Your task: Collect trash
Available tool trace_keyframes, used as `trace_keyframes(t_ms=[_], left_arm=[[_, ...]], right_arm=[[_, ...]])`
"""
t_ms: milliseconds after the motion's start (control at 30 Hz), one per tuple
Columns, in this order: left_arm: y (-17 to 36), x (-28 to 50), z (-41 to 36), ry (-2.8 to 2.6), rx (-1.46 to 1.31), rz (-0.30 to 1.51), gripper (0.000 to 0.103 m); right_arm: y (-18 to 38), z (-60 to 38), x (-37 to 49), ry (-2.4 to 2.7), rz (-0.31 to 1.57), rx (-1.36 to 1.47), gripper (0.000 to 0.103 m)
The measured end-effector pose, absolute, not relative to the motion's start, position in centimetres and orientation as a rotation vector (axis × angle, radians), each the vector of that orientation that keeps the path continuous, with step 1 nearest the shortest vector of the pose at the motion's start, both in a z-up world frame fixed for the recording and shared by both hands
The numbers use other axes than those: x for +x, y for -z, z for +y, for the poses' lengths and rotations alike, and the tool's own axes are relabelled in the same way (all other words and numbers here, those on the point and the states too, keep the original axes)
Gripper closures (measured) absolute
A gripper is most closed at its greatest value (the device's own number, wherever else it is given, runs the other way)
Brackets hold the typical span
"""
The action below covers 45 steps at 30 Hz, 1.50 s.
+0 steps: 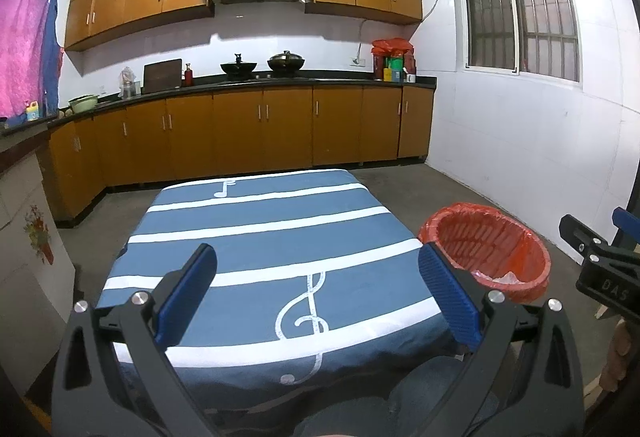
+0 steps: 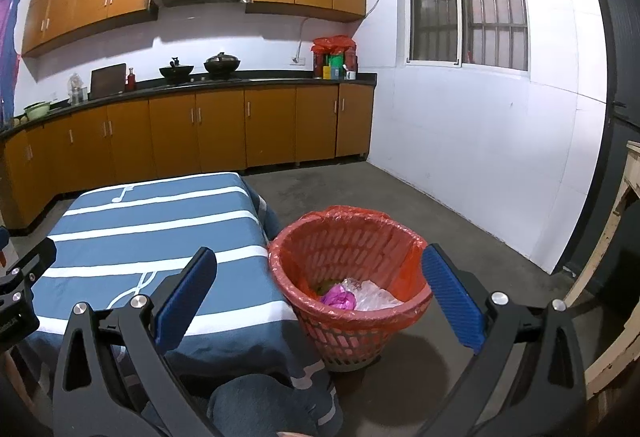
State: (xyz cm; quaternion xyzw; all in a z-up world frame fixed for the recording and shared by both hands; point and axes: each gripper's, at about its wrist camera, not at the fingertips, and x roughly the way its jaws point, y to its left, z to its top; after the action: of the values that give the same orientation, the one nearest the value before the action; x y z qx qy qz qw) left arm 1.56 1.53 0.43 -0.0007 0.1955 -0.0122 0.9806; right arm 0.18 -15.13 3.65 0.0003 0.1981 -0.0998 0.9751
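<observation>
Inside one basket (image 2: 348, 277) lie perhaps three trash pieces (image 2: 360, 295); both grippers' jaws gape, empty.

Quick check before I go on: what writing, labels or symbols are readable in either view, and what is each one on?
"DAS": embossed on the black body of the right gripper, seen at the edge of the left wrist view.
Treble clef and music note, symbols not words: printed on the blue striped tablecloth.
Bottles and boxes on the counter: labels too small to read.
Yellow bottle: label blurred.
Nothing readable on the red basket.
</observation>
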Motion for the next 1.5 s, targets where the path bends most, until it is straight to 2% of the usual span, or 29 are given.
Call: trace_keyframes(t_ms=[1500], left_arm=[[0.3, -1.0, 1.3, -0.037, -0.008, 0.395, 0.004]], right_arm=[[-2.7, -14.6, -1.5, 0.233, 0.423, -0.011, 0.002]])
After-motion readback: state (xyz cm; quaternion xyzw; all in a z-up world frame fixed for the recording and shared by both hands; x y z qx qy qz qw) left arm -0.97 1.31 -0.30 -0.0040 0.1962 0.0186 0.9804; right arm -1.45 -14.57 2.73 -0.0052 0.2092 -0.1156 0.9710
